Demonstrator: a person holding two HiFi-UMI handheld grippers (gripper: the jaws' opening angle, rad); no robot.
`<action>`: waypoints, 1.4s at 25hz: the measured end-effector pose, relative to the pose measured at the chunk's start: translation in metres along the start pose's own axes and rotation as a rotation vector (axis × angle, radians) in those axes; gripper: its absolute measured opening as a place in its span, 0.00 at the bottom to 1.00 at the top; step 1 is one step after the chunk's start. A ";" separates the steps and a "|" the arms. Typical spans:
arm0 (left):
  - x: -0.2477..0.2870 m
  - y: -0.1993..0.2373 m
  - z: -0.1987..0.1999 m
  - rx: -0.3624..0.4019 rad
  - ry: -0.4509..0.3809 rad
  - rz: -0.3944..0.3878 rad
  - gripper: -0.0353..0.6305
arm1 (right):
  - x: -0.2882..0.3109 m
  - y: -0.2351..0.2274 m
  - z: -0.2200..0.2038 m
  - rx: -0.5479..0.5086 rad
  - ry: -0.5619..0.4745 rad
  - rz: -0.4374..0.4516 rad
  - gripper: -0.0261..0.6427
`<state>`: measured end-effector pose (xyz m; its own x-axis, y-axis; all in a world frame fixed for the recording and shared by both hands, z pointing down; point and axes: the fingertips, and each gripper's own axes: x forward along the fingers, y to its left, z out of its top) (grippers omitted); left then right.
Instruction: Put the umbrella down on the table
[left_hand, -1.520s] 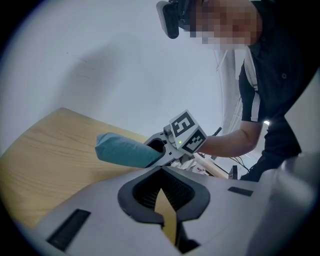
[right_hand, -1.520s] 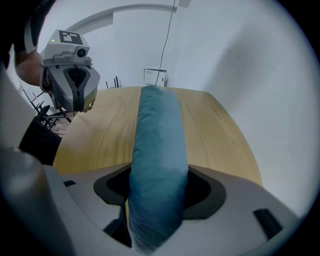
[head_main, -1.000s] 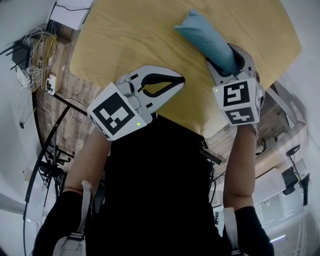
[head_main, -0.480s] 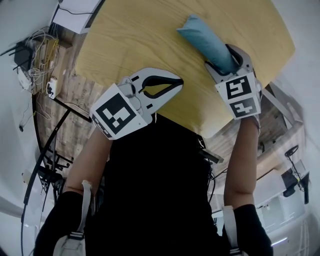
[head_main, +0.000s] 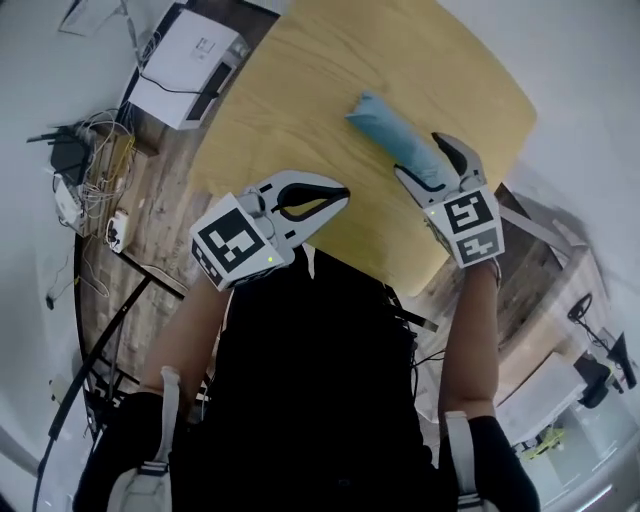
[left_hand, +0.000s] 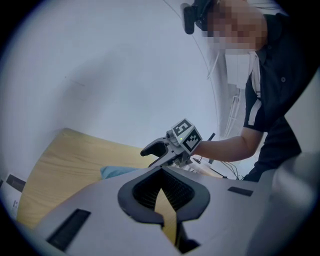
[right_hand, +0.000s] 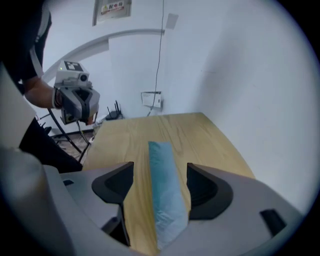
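Black shirt (head_main: 310, 400), grey left tool (head_main: 335, 205), right tool (head_main: 420, 156)

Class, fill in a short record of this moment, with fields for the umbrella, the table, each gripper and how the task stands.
umbrella: blue, folded, lying flat on the table
table: light wood, rounded corners
right gripper: jaws wide apart on either side of the umbrella's near end, pads not pressing on it
left gripper: jaws together, nothing between them, over the table's near edge
task status: umbrella is down on the table and gripped by neither gripper
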<state>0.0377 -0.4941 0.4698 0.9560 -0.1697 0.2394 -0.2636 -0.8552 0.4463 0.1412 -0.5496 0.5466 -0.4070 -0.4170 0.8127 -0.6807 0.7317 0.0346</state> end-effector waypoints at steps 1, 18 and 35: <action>-0.004 -0.005 0.006 -0.001 -0.007 -0.012 0.07 | -0.008 0.005 0.008 0.027 -0.046 0.002 0.51; -0.054 -0.136 0.070 0.186 -0.087 -0.278 0.07 | -0.214 0.092 0.058 0.329 -0.744 -0.227 0.07; -0.028 -0.254 0.044 0.092 -0.089 -0.300 0.07 | -0.294 0.174 -0.052 0.387 -0.890 -0.030 0.07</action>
<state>0.0834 -0.2942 0.3117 0.9978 0.0581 0.0305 0.0409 -0.9136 0.4045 0.1737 -0.2718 0.3436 -0.5898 -0.8043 0.0721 -0.7868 0.5523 -0.2753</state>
